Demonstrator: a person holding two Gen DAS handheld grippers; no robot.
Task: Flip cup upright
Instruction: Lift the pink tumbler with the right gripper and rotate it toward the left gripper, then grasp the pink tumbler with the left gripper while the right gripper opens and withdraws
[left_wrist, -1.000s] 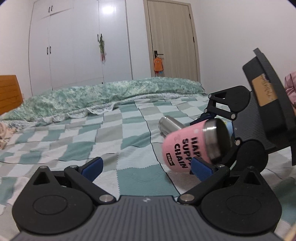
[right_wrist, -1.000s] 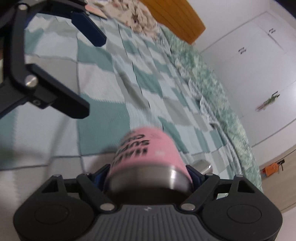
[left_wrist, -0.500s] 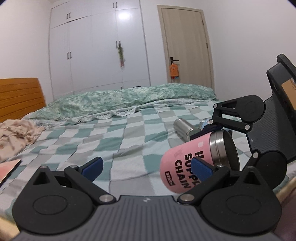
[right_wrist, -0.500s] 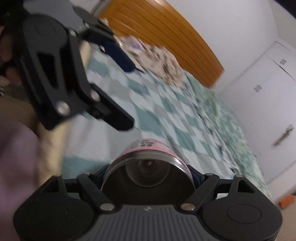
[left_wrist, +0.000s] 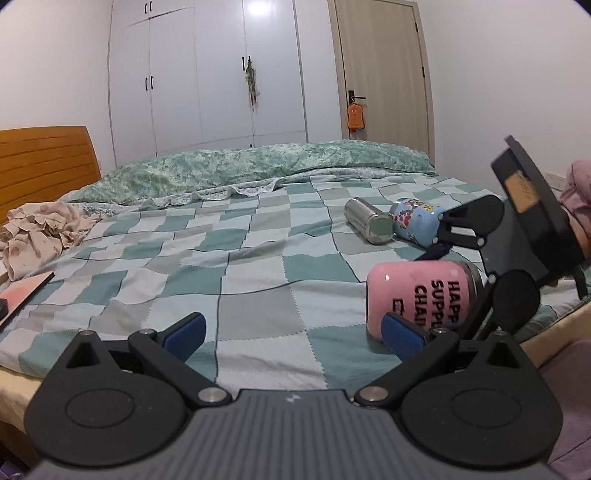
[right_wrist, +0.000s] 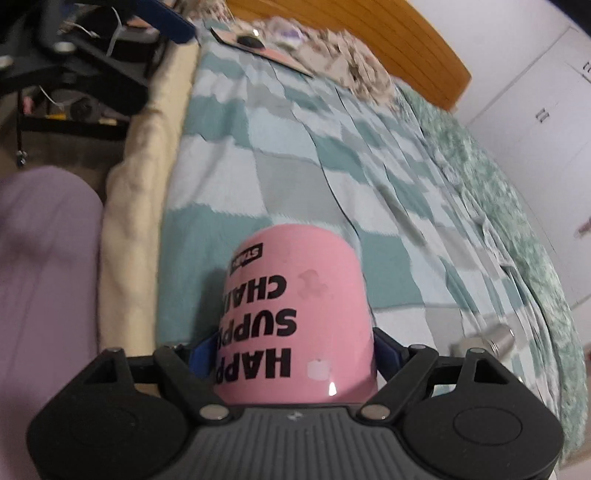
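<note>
Checked bedding in teal, grey and white covers the bed (left_wrist: 258, 280) I am working over, close to its near edge. Nearest of all, my left gripper (left_wrist: 291, 332) hangs with its blue-padded fingers spread wide and nothing between them, pointing out across the quilt.

Just past it and off to its right is the pink cup (left_wrist: 417, 295), clamped across its body by my right gripper (right_wrist: 291, 350), whose blue pads press on either side of it. In the left view the cup lies on its side, long axis roughly level and running left to right, pink closed end toward the left gripper and steel rim end back in the right gripper. It is low over the quilt, though I cannot tell whether it touches. From the right wrist the cup points straight ahead along my fingers, so turning it upright depends on rolling that wrist until the rim faces up; my right hand alone has it.

It is glossy pink with bold black lettering, sideways in one view and upside down in the other.

Farther off, well apart, a steel tumbler (left_wrist: 367, 221) and a blue printed bottle (left_wrist: 417, 219) lie on their sides, touching or nearly so. Beyond them sit a green patterned duvet (left_wrist: 258, 166) and white wardrobe doors (left_wrist: 207, 74).
</note>
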